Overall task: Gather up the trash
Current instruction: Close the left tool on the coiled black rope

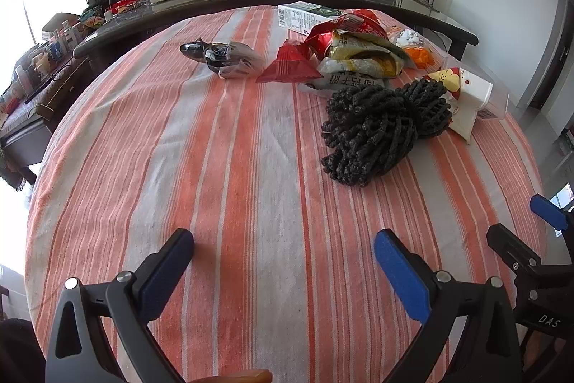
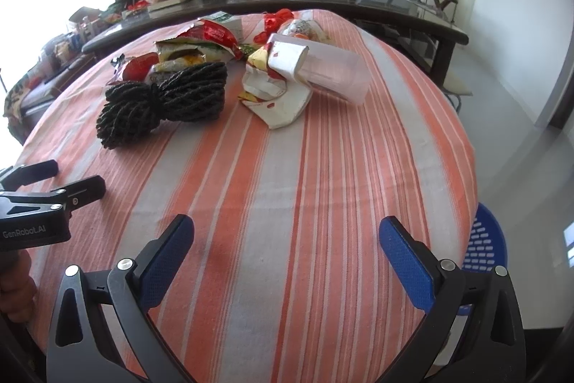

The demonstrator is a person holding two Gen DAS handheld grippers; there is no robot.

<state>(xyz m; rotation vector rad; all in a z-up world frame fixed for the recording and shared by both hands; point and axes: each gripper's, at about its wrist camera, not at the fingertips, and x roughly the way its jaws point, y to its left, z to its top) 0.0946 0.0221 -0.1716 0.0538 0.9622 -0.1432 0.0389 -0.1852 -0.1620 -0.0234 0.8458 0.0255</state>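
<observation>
Grippers, 2 [image 1: 283, 252] [image 2: 287, 236]; basket [image 2: 484, 243], 1.

The left gripper [image 1: 283, 248] hovers above the orange-and-grey striped tablecloth [image 1: 229, 167], its two blue-padded fingers [image 1: 401, 279] spread wide apart with nothing between them. Ahead and to the right lies a black foam mesh fruit sleeve [image 1: 380, 128], bunched in a heap. Just beyond it, touching, is a crumpled yellow-and-white snack wrapper [image 1: 362, 60] beside a torn red foil packet [image 1: 290, 63]. Farther ahead, slightly left, apart from the pile, rests a crumpled black-and-clear plastic bag [image 1: 222, 56]. To the far right, the right gripper [image 1: 520, 232] enters the view, one blue pad visible.
</observation>
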